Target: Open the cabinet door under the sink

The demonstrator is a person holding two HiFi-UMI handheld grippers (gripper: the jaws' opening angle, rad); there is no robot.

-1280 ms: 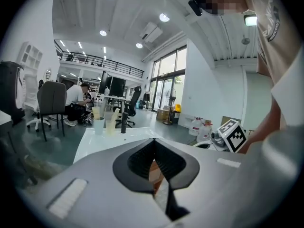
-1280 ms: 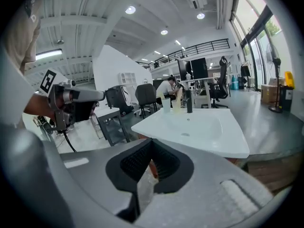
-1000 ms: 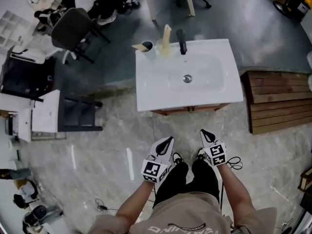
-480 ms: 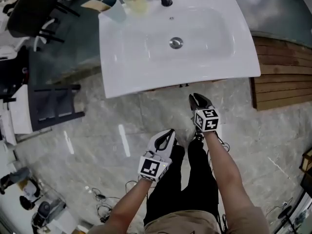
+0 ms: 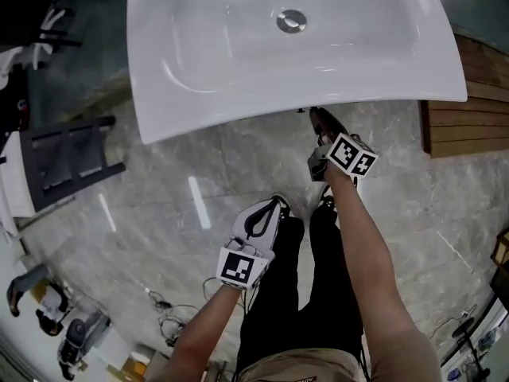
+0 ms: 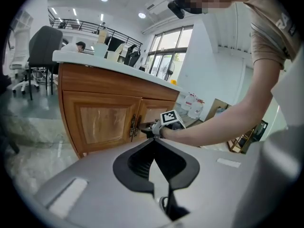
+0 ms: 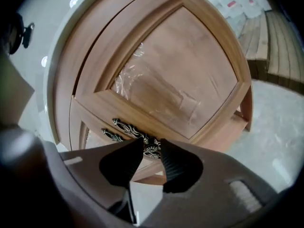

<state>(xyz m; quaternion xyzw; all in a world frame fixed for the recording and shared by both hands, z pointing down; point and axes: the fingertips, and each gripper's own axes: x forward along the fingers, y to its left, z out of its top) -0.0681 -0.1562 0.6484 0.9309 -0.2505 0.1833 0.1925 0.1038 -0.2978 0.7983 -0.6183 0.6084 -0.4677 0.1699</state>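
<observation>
Under the sink, hidden from the head view, the cabinet door stands closed. The right gripper has parted jaws beside its ornate handle, contact unclear. The left gripper is clenched, empty.

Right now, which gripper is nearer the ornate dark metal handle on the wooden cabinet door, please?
Right. The right gripper is at the handle; the left gripper hangs well back.

Right of the sink I see wooden decking; left of it, a black rack; below-left of it, on the floor, what may be cables.
</observation>
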